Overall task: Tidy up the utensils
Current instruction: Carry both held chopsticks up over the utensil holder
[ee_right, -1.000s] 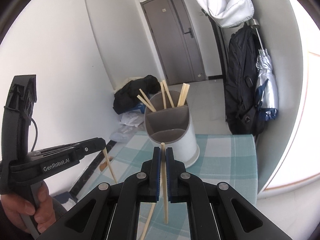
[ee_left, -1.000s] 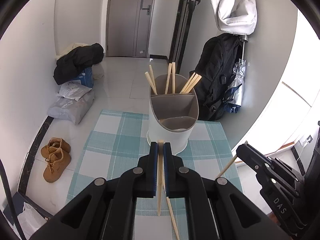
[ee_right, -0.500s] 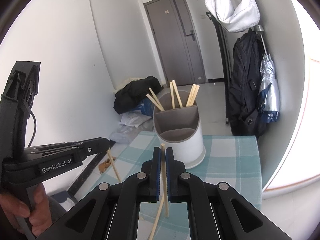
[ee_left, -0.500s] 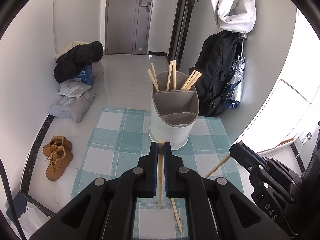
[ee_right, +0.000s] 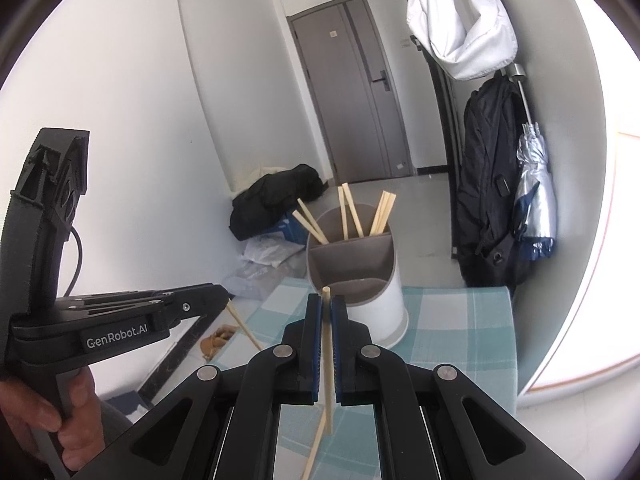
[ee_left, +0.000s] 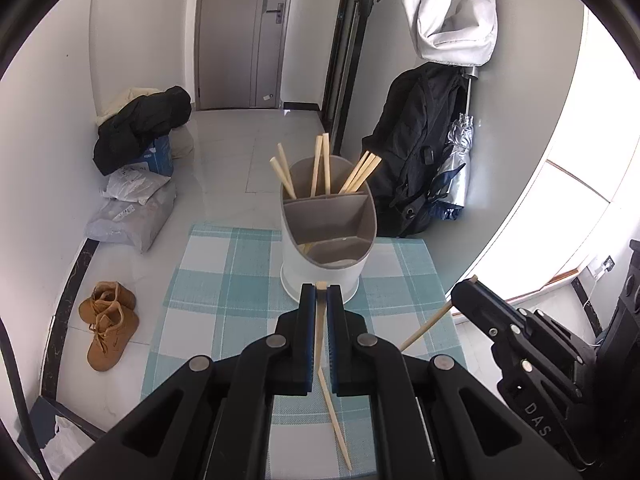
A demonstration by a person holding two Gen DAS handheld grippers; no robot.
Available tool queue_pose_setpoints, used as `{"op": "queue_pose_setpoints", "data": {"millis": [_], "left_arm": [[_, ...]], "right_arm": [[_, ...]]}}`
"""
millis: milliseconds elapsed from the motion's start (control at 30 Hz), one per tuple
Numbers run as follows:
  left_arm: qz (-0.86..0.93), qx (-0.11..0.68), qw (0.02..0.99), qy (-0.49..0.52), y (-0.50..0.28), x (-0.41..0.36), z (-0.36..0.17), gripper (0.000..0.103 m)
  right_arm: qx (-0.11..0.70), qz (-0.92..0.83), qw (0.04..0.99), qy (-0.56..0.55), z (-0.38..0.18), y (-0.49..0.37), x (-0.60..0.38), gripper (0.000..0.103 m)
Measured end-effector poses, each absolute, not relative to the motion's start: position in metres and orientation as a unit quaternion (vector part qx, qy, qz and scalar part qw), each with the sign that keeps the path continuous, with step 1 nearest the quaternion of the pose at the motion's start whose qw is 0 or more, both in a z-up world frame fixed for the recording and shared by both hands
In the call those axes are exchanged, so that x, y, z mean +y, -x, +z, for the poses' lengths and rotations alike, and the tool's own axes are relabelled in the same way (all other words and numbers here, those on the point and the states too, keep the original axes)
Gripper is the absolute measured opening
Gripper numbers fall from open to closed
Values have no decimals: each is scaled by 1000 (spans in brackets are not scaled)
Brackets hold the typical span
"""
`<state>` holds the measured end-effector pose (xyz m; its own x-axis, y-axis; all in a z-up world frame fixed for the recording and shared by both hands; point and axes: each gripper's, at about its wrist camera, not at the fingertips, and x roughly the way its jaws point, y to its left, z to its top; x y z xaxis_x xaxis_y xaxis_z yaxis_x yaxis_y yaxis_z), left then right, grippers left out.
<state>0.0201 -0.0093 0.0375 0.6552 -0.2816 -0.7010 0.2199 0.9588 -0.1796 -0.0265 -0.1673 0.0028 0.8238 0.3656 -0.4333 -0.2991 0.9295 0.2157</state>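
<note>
The left gripper [ee_left: 319,300], black with blue pads, is clamped narrow on a pale wooden chopstick [ee_left: 319,328] that stands upright between its pads, its tip poking just above them. The right gripper [ee_right: 326,312], of the same build, is pinched tight on a second pale wooden chopstick [ee_right: 327,360], also upright, with its top end showing above the pads. In the left wrist view the right gripper [ee_left: 472,300] sits low at the right with its chopstick [ee_left: 426,326] slanting down and left from it; in the right wrist view the left gripper [ee_right: 212,294] reaches in from the left with its chopstick [ee_right: 244,326] slanting down to the right, and a person's hand [ee_right: 44,416] grips its handle.

Ahead of both stands a white cylindrical utensil holder with a grey divided insert [ee_left: 328,236] on a teal-and-white checked tablecloth [ee_left: 224,292]. Several more wooden chopsticks [ee_left: 324,168] lean in its rear compartment; the middle compartment looks empty (the front one is too shadowed to tell). One loose wooden chopstick [ee_left: 336,424] lies flat on the cloth below the left gripper, near the table's front edge.

Beyond the table are a pair of tan boots [ee_left: 108,324] on the pale floor, a black backpack [ee_left: 416,160] by the wall, and a grey door [ee_left: 244,32]
</note>
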Motion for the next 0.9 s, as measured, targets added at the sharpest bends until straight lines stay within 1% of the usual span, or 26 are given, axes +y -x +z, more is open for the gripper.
{"op": "queue_pose_setpoints", "data": {"millis": [233, 433, 667, 900], "left_arm": [[-148, 400, 904, 23, -28, -21, 61, 2], [-152, 391, 908, 13, -39, -27, 82, 2], [-154, 387, 909, 27, -61, -26, 102, 2], [-143, 385, 911, 43, -89, -19, 123, 1]], "right_arm": [[236, 181, 952, -65, 21, 17, -172, 4], [228, 189, 953, -56, 41, 3, -174, 4], [220, 196, 954, -60, 58, -15, -176, 4], [207, 206, 954, -58, 90, -41, -176, 4]]}}
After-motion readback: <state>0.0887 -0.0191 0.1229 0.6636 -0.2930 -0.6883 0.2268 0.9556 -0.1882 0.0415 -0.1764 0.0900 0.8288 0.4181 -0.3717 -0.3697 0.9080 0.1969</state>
